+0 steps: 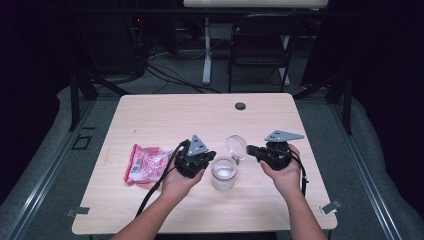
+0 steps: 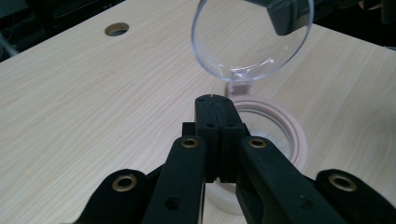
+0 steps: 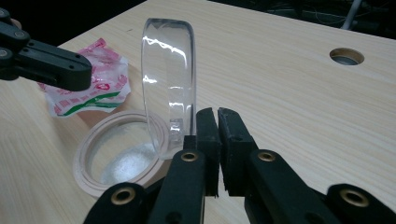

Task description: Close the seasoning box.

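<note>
Left gripper [image 1: 209,156]: jaws pressed together, nothing between them, tips just over the near rim of the clear jar [image 1: 223,173]. Right gripper [image 1: 250,149]: jaws nearly closed, thin gap, gripping nothing visible, tips right beside the hinge of the flip lid [image 1: 236,147], which stands upright. Jar sits between both grippers. Pink-and-white packet [image 1: 145,163] lies flat, outboard of the left gripper.
</note>
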`<state>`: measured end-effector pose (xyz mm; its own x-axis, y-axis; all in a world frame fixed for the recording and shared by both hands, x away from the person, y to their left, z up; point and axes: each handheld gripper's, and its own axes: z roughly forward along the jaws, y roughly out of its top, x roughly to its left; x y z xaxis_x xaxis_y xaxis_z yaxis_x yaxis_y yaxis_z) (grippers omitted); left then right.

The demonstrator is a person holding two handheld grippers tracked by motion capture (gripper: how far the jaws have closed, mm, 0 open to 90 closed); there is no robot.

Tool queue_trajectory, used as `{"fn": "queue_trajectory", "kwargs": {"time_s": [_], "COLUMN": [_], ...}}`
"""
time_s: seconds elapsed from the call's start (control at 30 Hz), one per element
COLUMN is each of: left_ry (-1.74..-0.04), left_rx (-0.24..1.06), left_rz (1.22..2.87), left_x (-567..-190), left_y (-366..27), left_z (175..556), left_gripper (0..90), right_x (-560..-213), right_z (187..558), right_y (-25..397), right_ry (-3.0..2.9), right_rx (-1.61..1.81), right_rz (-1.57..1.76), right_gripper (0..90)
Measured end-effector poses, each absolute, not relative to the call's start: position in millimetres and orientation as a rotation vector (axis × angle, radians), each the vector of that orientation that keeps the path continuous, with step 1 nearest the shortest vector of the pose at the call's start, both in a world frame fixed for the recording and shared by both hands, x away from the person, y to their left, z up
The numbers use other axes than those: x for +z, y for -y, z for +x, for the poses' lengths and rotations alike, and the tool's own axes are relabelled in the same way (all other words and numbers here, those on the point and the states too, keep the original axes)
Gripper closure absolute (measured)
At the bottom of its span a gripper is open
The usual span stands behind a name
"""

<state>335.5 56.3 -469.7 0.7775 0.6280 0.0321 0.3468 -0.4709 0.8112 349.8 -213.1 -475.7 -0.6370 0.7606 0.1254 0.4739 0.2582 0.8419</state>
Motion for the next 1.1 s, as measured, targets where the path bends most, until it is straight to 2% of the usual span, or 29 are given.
{"fn": "queue_trajectory", "kwargs": {"time_s": [0.33,1.1], "left_ry": [-0.679,-0.660], "left_rx": [0.396,0.376], "left_rz": [2.101,2.083], "left_x": [-462,-454], "left_y": [-38,-28], "left_z": [334,335], "left_gripper": [90.0,90.0], "right_x": [-475,-476], "right_z": [348,345], "right_y": [211,199], "right_ry": [-2.234,-2.272], "right_rx": [1.326,1.321], "right_rz": [1.127,1.083], "right_gripper": [87.3,86.7]}}
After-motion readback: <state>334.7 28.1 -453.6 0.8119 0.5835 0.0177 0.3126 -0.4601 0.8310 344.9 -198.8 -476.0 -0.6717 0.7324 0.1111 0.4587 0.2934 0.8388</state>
